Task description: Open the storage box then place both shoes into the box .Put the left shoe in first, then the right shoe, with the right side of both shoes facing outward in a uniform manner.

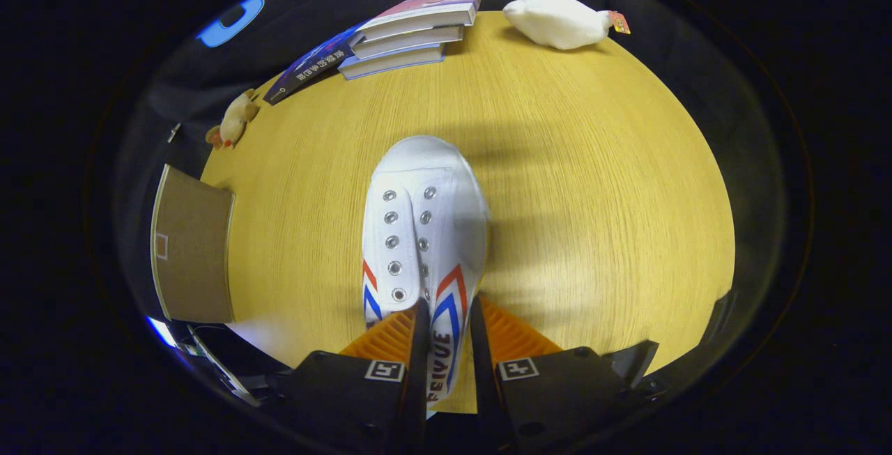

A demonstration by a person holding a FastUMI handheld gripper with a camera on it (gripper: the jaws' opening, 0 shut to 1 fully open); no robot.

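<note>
A white canvas shoe [421, 232] with red and blue chevrons and metal eyelets points away from me, toe toward the far side of the wooden table [592, 197]. My gripper [446, 315] is shut on the shoe: both fingers press the side wall near its heel opening. The shoe looks lifted slightly, casting a shadow to its right. A brown cardboard box flap [191, 253] stands to the left of the shoe, at the table's edge.
A stack of books [408, 33] lies at the far side of the table, with a white plush toy [557, 19] to its right. A small tan plush toy [233, 120] sits at the far left edge.
</note>
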